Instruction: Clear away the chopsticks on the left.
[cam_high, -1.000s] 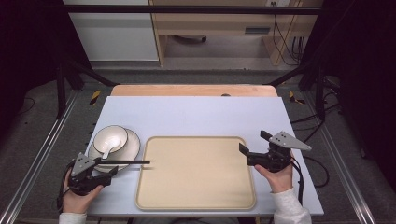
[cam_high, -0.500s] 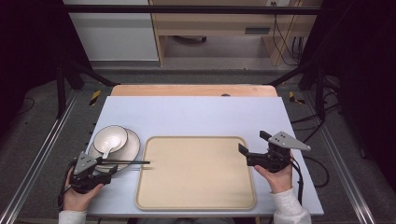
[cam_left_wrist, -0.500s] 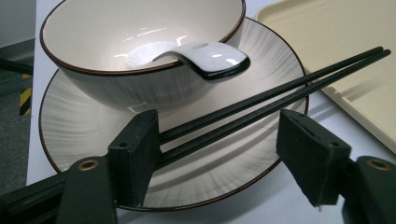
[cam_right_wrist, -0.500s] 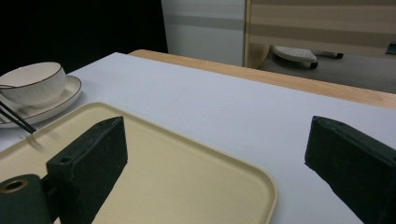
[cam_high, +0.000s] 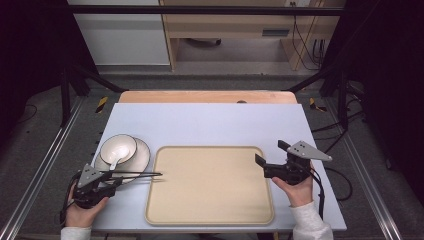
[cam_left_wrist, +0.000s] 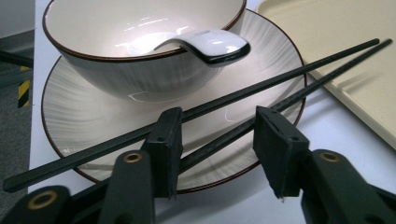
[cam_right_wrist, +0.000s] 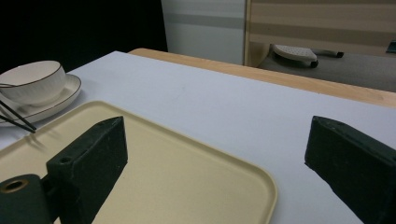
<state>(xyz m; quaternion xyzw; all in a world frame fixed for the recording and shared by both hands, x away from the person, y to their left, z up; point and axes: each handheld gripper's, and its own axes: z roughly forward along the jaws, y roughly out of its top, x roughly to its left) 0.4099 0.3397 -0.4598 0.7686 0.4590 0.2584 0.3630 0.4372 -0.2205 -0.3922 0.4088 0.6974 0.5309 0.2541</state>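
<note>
Left gripper (cam_high: 116, 181) sits at the near-left of the pale blue worktop (cam_high: 210, 120), its fingers (cam_left_wrist: 164, 140) set astride the pair of thin black chopsticks (cam_left_wrist: 280, 84). From the left gripper view: 1 stick runs through the gap between the fingers, the other passes behind the left finger, outside the gap. There is daylight between the right finger and the stick, so the fingers read as parted and not yet clamping anything.

Chopsticks: they lie across the near rim of the cream ribbed plate (cam_left_wrist: 79, 116) with the brown edge, tips overhanging toward the beige rectangular plastic tray (cam_high: 210, 185). In the high view the long axis runs roughly left-right along the worktop, handle ends at the left gripper, tips at the tray's left edge. On the plate sits the cream bowl (cam_left_wrist: 140, 42) with a white ceramic spoon (cam_left_wrist: 210, 44) resting in it, handle over the rim.

Key relation: the stick axis runs along the gripper's pointing direction, not across it, so closing here would likely catch only 1 stick. My read: both need to be gathered into the gap first.

Right gripper (cam_high: 272, 162) hovers at the tray's right edge, fingers (cam_right_wrist: 93, 154) spread wide, nothing in them. It's well apart from the chopsticks; the left hand (cam_high: 82, 210) is clearly nearer.
</note>
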